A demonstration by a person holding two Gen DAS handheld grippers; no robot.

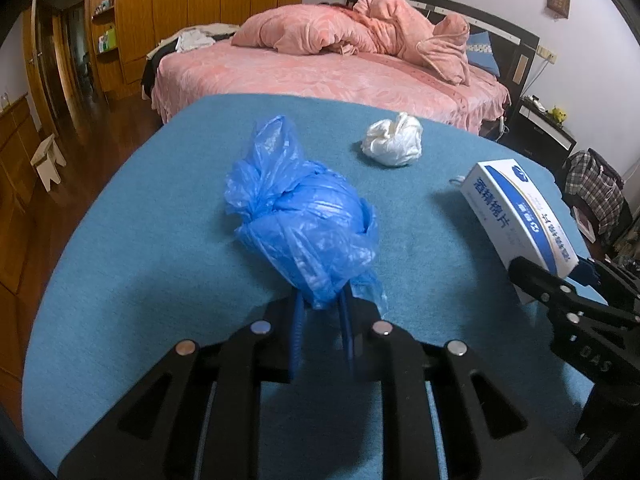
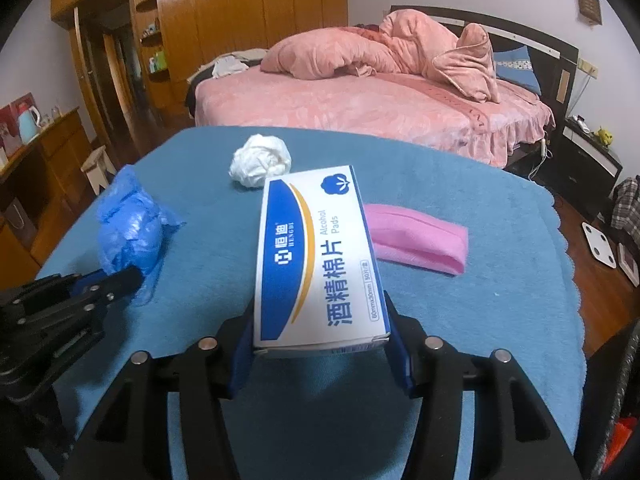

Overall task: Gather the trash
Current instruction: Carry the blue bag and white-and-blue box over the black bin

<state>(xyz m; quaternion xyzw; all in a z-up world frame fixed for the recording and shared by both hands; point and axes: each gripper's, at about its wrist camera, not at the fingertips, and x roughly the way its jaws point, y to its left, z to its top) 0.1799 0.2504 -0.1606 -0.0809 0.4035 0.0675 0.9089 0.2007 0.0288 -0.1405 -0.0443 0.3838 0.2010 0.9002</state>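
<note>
A crumpled blue plastic bag (image 1: 304, 220) lies on the blue table cover (image 1: 160, 248). My left gripper (image 1: 322, 308) is shut on its near end; both also show in the right wrist view, the bag (image 2: 130, 224) and the left gripper (image 2: 120, 280). My right gripper (image 2: 320, 344) is shut on a white and blue alcohol pads box (image 2: 320, 256), held just above the cover; the box also shows in the left wrist view (image 1: 520, 216). A crumpled white paper ball (image 1: 394, 140) lies farther back, free (image 2: 260, 160).
A folded pink cloth (image 2: 420, 240) lies right of the box. Behind the table stands a bed with pink bedding (image 1: 340, 68). Wooden wardrobes (image 1: 180, 0) line the far left. A white scale (image 2: 600, 240) lies on the floor at right.
</note>
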